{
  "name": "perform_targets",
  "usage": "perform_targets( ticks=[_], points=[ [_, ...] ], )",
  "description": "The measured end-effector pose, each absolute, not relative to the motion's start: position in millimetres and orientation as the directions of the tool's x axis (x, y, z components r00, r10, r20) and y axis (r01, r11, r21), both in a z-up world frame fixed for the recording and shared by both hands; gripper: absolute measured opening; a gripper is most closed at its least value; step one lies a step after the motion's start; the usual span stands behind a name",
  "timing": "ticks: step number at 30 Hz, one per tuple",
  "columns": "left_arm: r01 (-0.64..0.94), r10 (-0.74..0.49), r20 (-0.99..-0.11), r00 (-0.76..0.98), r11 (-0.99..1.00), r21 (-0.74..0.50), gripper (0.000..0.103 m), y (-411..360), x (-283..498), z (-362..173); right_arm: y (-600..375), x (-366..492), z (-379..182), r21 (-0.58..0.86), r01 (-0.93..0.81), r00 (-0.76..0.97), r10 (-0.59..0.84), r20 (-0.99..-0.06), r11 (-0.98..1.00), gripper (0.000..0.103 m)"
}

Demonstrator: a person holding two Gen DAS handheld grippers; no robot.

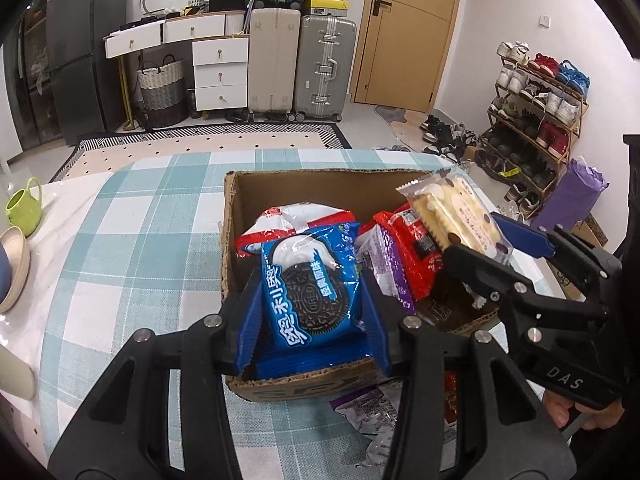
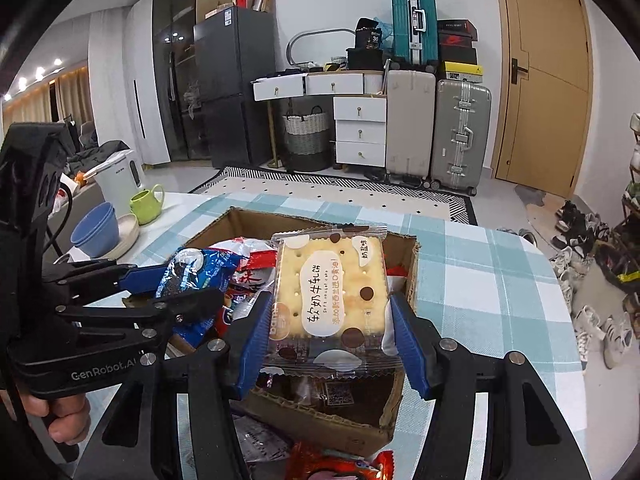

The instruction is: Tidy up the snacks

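Observation:
An open cardboard box stands on the checked tablecloth and holds several snack packs. My left gripper is shut on a blue Oreo pack and holds it over the box's near part; the pack also shows in the right wrist view. My right gripper is shut on a clear pack of cream crackers and holds it above the box; the pack shows in the left wrist view too. A red and white pack and a red pack lie in the box.
A purple snack pack and a red one lie on the cloth in front of the box. A green mug, a blue bowl and a beige dish stand at the table's left side. Suitcases, drawers and a shoe rack stand beyond.

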State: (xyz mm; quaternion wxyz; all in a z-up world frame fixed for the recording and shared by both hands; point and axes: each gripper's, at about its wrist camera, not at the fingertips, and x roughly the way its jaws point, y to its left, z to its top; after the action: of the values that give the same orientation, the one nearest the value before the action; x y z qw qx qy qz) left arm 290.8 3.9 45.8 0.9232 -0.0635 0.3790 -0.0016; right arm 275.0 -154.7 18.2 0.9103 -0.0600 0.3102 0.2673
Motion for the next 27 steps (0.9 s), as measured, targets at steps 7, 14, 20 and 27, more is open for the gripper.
perform_targets(
  ticks=[7, 14, 20, 27],
  points=[
    [-0.035, -0.04, -0.701, 0.712, 0.995, -0.092, 0.042, -1.5, 298.0, 38.8, -154.0, 277.8, 11.8, 0.033, -0.526, 0.671, 0.439, -0.598, 0.85, 0.059],
    [-0.028, -0.047, -0.702, 0.711, 0.995, -0.095, 0.042, -3.7, 300.5, 33.4, -148.1, 269.6, 8.0, -0.003, -0.535, 0.674, 0.425, -0.604, 0.845, 0.059],
    [-0.021, -0.043, -0.705, 0.708, 0.996, -0.083, 0.042, -8.0, 299.9, 29.1, -148.5, 267.2, 6.7, -0.002, -0.54, 0.667, 0.427, -0.611, 0.841, 0.059],
    [-0.013, -0.049, -0.707, 0.706, 0.997, -0.081, 0.043, -9.2, 300.1, 27.4, -147.6, 260.4, 1.3, -0.001, -0.55, 0.657, 0.433, -0.617, 0.835, 0.059]
  ],
)
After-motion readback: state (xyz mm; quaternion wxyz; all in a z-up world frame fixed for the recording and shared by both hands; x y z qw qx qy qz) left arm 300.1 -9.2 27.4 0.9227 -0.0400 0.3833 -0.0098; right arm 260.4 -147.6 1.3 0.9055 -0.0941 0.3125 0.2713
